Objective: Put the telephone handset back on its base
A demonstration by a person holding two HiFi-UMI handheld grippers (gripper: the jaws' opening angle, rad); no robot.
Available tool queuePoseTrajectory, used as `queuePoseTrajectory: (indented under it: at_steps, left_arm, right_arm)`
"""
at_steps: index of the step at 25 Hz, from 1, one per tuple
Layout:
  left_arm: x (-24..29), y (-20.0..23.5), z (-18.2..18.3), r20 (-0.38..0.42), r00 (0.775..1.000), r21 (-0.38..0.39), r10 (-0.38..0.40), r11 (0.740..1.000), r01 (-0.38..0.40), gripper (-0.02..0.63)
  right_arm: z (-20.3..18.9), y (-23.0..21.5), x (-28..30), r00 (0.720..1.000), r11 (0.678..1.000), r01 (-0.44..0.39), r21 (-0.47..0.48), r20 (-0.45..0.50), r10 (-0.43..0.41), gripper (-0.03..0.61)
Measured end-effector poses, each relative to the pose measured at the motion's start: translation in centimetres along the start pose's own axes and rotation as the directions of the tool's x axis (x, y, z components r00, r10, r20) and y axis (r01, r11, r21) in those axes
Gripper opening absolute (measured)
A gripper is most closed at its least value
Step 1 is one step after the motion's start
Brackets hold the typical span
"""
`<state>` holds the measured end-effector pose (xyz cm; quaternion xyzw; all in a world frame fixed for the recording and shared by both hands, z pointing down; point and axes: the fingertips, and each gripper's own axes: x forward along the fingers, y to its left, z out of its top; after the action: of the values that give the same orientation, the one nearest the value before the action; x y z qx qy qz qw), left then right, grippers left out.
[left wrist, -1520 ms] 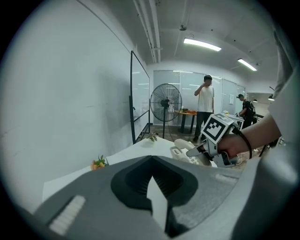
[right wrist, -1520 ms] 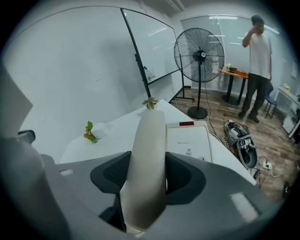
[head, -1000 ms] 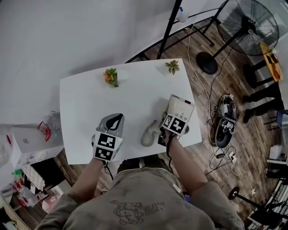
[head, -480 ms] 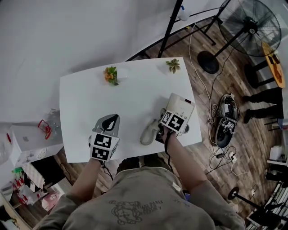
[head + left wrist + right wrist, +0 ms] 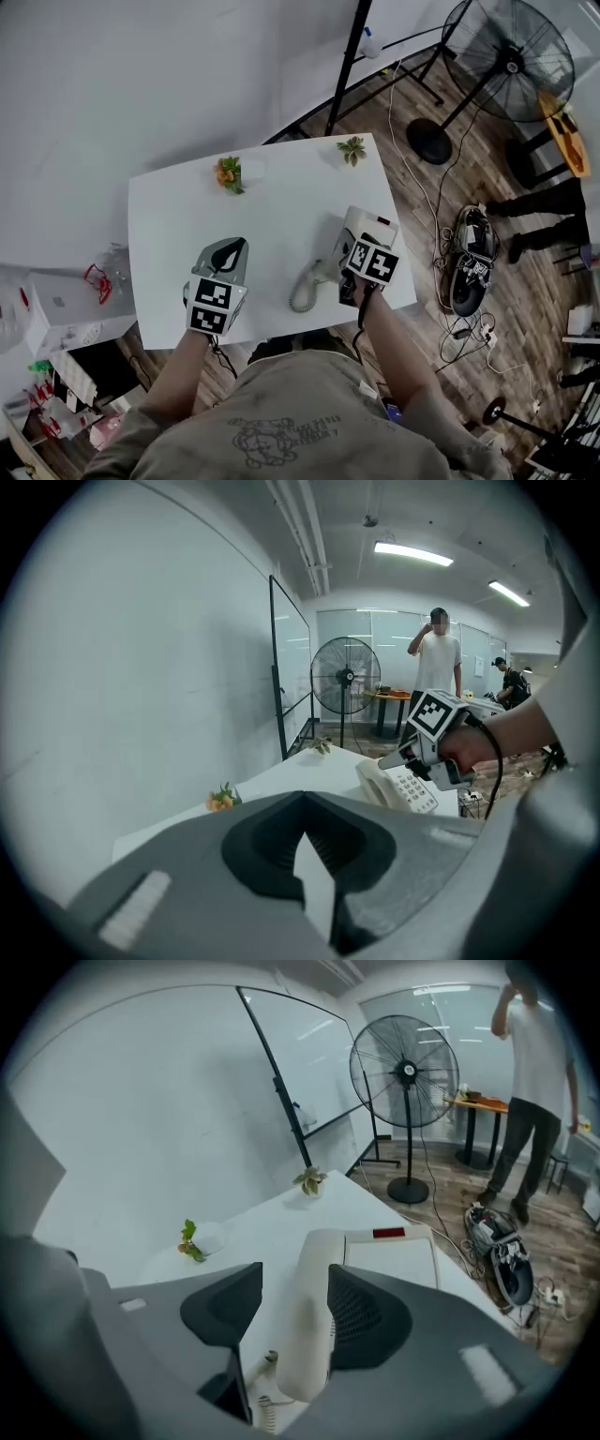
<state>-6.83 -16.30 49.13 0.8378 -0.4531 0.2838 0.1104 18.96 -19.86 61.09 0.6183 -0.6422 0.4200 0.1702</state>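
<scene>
The handset point(image 5: 309, 1335) is seen lying on the white worktop point(image 5: 187, 216), just beside the left edge of the base point(image 5: 394, 1260). It has not yet been put back. Its long side is pointed straight away from the right gripper point(image 5: 296, 1277), in line with the jaws. Its far end is set against the base. Its curly cord point(image 5: 265, 1412) is seen under the near end.

The handset is found right between the right gripper's jaws, which are held wide. One jaw is close against the handset, but a gap is left at the other. So the handset is judged not to be squeezed. This gripper is tipped down over the handset's near end, and it is by far the nearer one.

The left gripper point(image 5: 302, 803) is held well apart, at the left side of the worktop. Its jaws are closed together, and nothing is held in them.

For the next move, the handset must be pinched across its thin side, lifted, and carried a short way right onto the base.
</scene>
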Motion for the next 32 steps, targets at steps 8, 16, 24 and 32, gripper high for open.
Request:
queuePoseTrajectory:
  at_steps: [8,16,24,32]
  left_arm:
    - [-3.0,0.4,7.3,0.145,0.989,0.080,0.043,0.995,-0.055,0.000]
    - [-7.7,-1.3,16.4,0.401,0.915,0.150,0.042,0.983,-0.110,0.000]
    - [-11.6,-4.7,22.1,0.531,0.846,0.177,-0.047,0.983,-0.057,0.000]
    - [-13.6,-7.4,23.2,0.555,0.828,0.169,-0.082,0.985,-0.016,0.000]
  right_arm:
    - [6.9,6.1,-9.0,0.950,0.933,-0.233,-0.274,0.143,0.279,0.155]
    - [12.5,9.0,-19.7,0.852,0.875,-0.212,-0.434,0.356,0.383,0.081]
    - [15.3,10.1,-30.6,0.702,0.832,-0.120,-0.542,0.546,0.457,0.035]
    - [15.3,9.7,-37.1,0.654,0.799,-0.066,-0.598,0.579,0.488,0.028]
